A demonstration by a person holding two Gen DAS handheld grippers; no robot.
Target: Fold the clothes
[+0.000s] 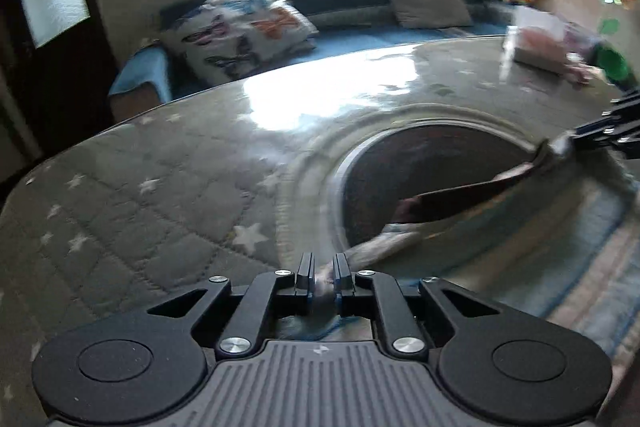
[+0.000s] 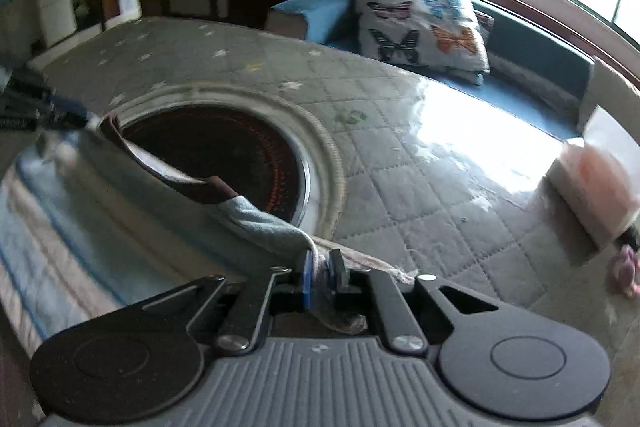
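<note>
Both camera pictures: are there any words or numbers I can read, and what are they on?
None can be read.
A small pale mark on the left gripper's grey body is only a logo shape.
Faint green marks on the quilted cover are too blurred to read.

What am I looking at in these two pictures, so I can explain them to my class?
There is no robot here: a person holds a two-fingered grabbing tool in each hand, each with a wide-angle camera looking along its fingers. One picture is from the left gripper, the other from the right gripper. Both are shut on a pale blue striped garment, stretched between them by its dark-trimmed edge. It hangs over a grey quilted cover with white stars, which has a round dark hob set in it. Behind are a butterfly cushion and a blurred box. Each picture also shows the other gripper.
</note>
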